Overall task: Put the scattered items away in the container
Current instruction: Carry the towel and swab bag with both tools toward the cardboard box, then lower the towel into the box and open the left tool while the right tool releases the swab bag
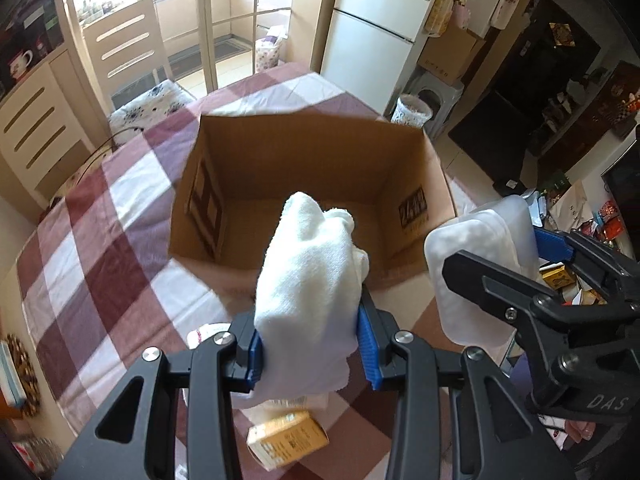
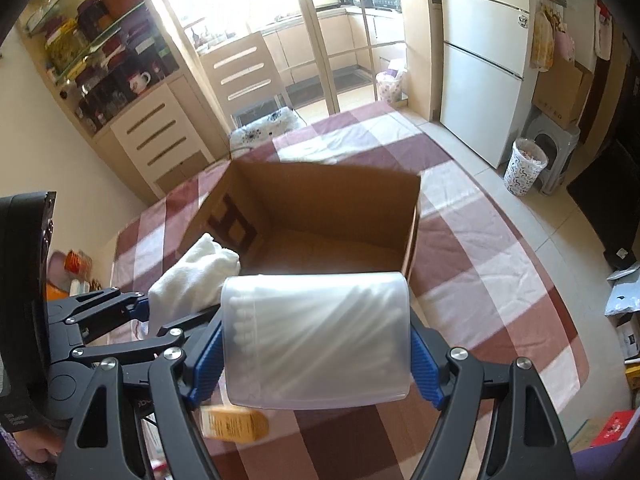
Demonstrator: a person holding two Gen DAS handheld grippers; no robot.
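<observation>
In the left wrist view, a soft, light white cloth [image 1: 308,280] is pinched mid-fold by the left gripper [image 1: 310,348], just short of the open cardboard box [image 1: 296,152]. In the right wrist view, a stiff, probably slippery plastic tub of cotton swabs [image 2: 316,336] is clamped across its ends by the wide-set right gripper [image 2: 316,360], before the same box.

Both tools are black plastic linkages with silver round-head screws and ribbed blue pads. The right hand-held gripper [image 1: 516,248] bears pale "DAS" lettering; the left hand-held gripper [image 1: 310,354] matches it.
</observation>
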